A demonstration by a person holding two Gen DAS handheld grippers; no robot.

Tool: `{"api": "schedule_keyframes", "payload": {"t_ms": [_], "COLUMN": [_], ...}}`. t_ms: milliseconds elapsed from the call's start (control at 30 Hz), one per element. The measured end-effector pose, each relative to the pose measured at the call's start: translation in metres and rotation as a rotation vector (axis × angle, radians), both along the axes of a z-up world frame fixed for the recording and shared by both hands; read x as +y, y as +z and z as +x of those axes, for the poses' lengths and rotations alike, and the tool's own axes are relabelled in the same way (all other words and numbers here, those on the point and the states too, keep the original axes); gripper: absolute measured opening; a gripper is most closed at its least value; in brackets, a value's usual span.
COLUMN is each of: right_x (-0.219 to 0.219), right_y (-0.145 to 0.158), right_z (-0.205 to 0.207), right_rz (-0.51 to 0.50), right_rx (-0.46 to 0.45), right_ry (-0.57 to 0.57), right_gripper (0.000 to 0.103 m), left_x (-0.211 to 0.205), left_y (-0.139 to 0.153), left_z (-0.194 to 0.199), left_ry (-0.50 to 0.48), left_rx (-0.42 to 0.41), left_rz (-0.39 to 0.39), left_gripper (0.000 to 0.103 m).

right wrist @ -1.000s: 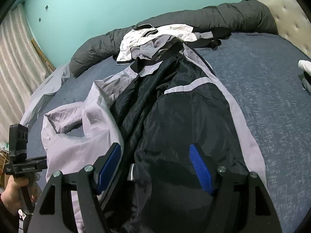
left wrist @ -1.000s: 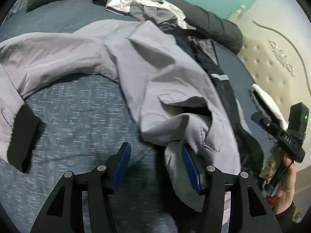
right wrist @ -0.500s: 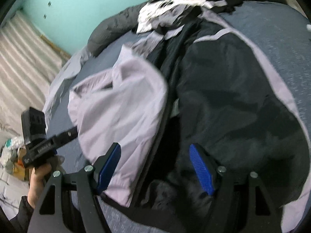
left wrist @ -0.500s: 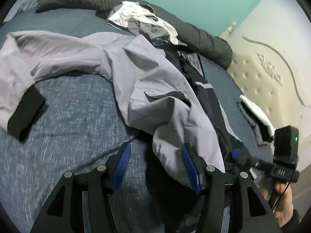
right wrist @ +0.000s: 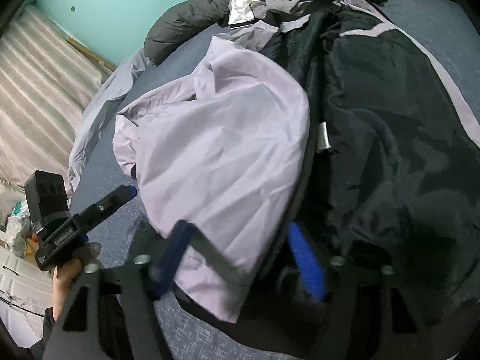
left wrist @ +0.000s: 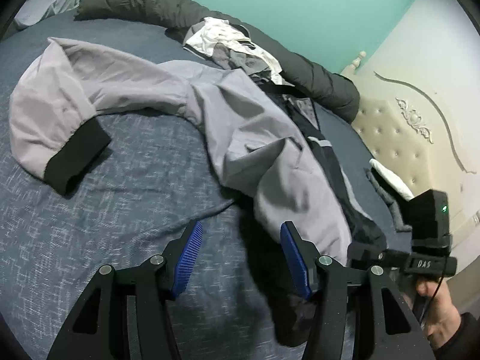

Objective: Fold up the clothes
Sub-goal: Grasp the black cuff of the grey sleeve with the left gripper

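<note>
A grey jacket (left wrist: 246, 120) with black lining (right wrist: 390, 120) lies open on the blue bed (left wrist: 90, 240). Its long sleeve ends in a black cuff (left wrist: 78, 156) at the left. My left gripper (left wrist: 240, 249) stands open over the sheet. Its right pad (left wrist: 292, 255) is beside the jacket's lower hem and nothing is pinched. My right gripper (right wrist: 237, 258) is blurred and its jaws are closing. The grey front flap (right wrist: 225, 165) lies between its fingers, and the pads are not pressing on it. Each gripper shows in the other's view, the right gripper (left wrist: 432, 240) and the left gripper (right wrist: 60, 225), each held by a hand.
A dark grey rolled duvet (left wrist: 150, 3) runs along the far side of the bed, with a heap of white and grey clothes (left wrist: 228, 42) on it. A cream tufted headboard (left wrist: 405, 138) stands at the right, a folded white item (left wrist: 390, 177) near it. Striped curtains (right wrist: 39, 90) hang beyond the bed.
My right gripper has swung from over the black lining to the grey front flap, and its jaws have narrowed. The left gripper has drawn back, and the cuffed sleeve has come further into view.
</note>
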State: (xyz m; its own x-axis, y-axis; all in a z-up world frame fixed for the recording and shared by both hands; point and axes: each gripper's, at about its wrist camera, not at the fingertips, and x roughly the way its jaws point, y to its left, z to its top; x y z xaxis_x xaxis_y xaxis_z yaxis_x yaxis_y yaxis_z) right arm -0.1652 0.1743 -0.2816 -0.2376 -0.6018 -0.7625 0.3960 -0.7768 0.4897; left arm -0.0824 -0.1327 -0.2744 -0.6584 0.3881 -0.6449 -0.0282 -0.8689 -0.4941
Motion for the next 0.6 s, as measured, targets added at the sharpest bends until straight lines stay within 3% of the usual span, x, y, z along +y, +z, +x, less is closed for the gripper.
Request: {"api": "schedule_keyframes", "payload": {"t_ms": [200,400,600], "right_x": [0.000,0.017,0.063], "right_y": [0.009,0.047,0.077], "right_z": [0.003,-0.003,-0.026], "right_rz": [0.050,0.090,0.184], "right_rx": [0.063,0.181,0.279], "right_ry": [0.007,-0.034,-0.151], "right_gripper": [0.013,0.007,0.003], "left_x": [-0.018,-0.025,-0.018], "left_y": [-0.004,-0.003,-0.002], "left_z": [0.006,0.008,0.007], "left_ry": [0.026,0.041,0.004], "left_rx": [0.005,0.007,0.012], "left_rz": [0.014,0.037,0.049], "left_gripper": [0.059,0.058,0.059]}}
